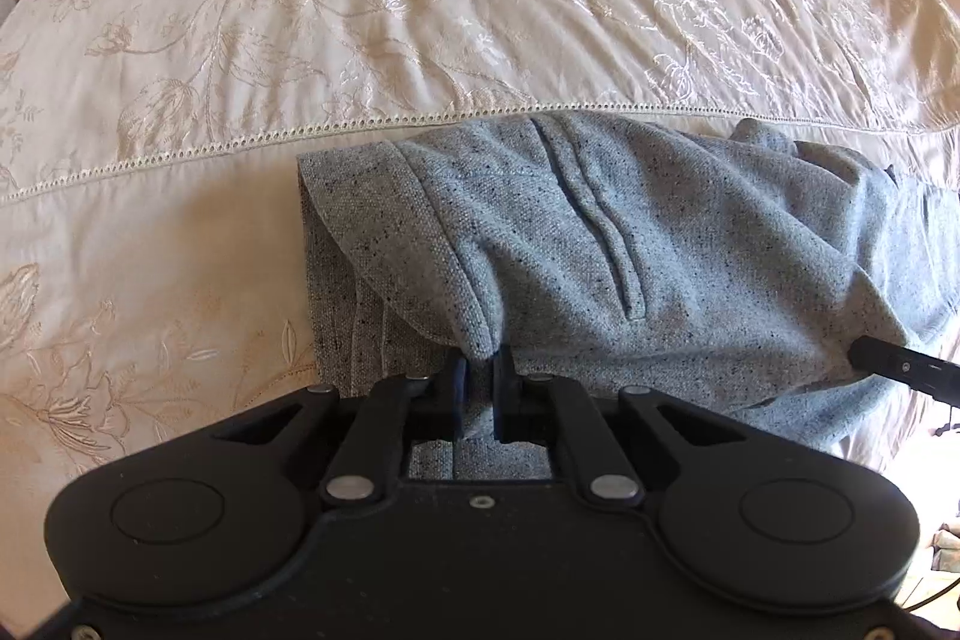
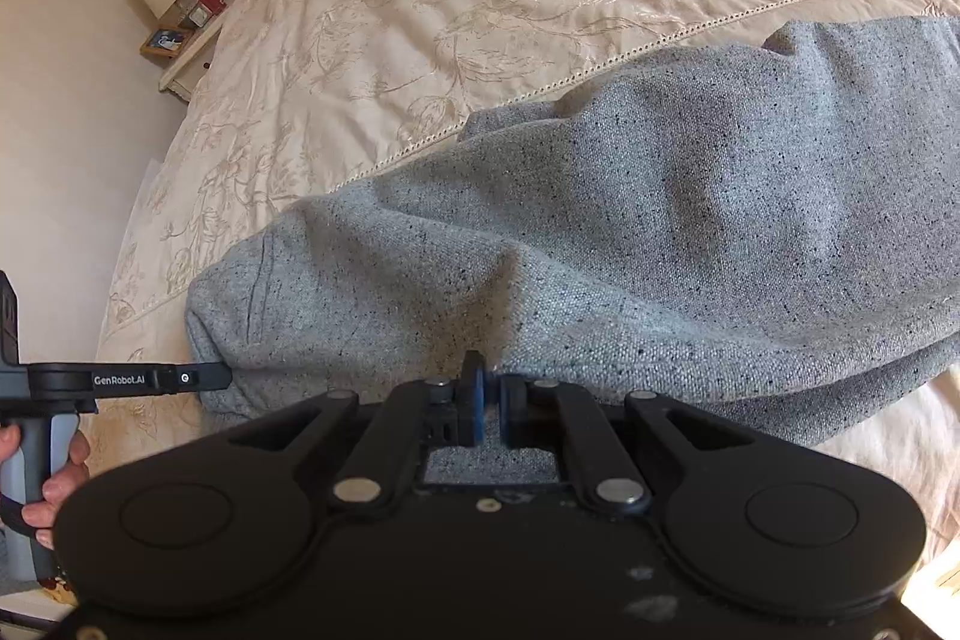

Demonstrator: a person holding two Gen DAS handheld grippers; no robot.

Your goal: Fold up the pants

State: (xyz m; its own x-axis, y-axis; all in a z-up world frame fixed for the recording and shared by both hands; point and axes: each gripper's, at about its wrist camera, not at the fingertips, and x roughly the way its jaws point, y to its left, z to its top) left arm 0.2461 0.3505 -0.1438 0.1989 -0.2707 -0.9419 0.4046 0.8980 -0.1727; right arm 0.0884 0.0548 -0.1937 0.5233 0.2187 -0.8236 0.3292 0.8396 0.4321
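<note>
The grey pants (image 1: 600,250) are lying along the near edge of the bed (image 1: 360,10), long axis parallel to that edge. The left gripper (image 1: 479,370) and right gripper (image 2: 489,388) are both pinching the near hem, fabric extending away from the fingers.

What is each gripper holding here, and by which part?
Both hold the grey pants. The left gripper pinches a fabric fold at the near edge beside the pocket slit; the right gripper pinches the near edge further along.
</note>
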